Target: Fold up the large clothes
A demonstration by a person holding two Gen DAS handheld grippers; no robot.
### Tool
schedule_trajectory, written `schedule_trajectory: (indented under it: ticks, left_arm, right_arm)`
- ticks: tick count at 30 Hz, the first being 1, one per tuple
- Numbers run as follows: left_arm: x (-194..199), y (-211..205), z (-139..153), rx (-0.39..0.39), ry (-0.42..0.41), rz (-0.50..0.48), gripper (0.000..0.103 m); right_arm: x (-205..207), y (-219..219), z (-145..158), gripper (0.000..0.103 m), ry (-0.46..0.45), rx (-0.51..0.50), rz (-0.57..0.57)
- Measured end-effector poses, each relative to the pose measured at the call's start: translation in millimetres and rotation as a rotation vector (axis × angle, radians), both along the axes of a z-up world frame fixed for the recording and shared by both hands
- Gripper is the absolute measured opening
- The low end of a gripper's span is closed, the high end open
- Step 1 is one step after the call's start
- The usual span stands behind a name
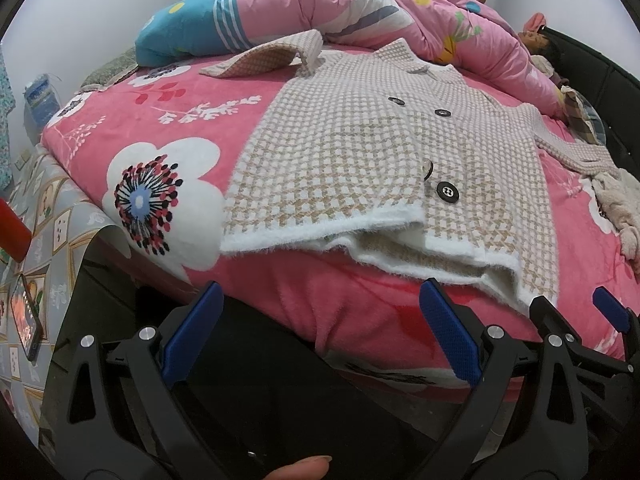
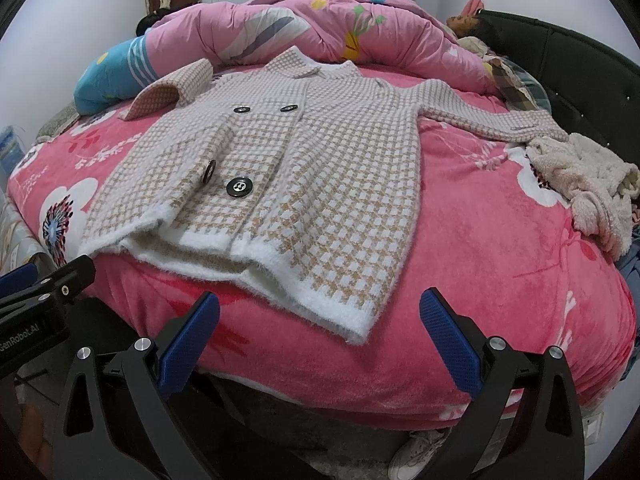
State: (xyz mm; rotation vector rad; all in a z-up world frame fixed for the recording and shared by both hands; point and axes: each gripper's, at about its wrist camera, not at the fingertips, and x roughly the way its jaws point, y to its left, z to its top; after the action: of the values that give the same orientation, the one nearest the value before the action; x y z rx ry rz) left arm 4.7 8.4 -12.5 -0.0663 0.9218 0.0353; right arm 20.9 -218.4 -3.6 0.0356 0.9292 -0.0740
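Observation:
A beige-and-white checked knit coat (image 1: 360,148) (image 2: 312,168) with black buttons lies face up on the pink flowered bed (image 1: 168,128) (image 2: 500,248), sleeves spread to both sides, its white hem at the near edge. My left gripper (image 1: 320,328) hangs open just short of the bed's edge, below the hem's left part, holding nothing. My right gripper (image 2: 320,332) is open too, in front of the hem's right corner, apart from the cloth. The right gripper's fingers (image 1: 608,312) show at the right in the left wrist view.
A pink quilt (image 2: 300,28) and a blue pillow (image 1: 188,28) are heaped at the far side, with a person lying by the black headboard (image 2: 580,60). A cream fleece garment (image 2: 588,184) lies at the right. A phone (image 1: 26,320) rests on a patterned surface to the left.

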Motion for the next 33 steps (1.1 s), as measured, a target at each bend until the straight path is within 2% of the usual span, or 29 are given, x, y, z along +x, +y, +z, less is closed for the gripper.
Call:
schedule_trajectory:
  ticks: [33]
  left_arm:
    - [0.3, -1.5, 7.6, 0.012, -0.026, 0.003, 0.095]
  right_arm:
    - [4.3, 1.2, 6.0, 0.098, -0.027, -0.014, 0.004]
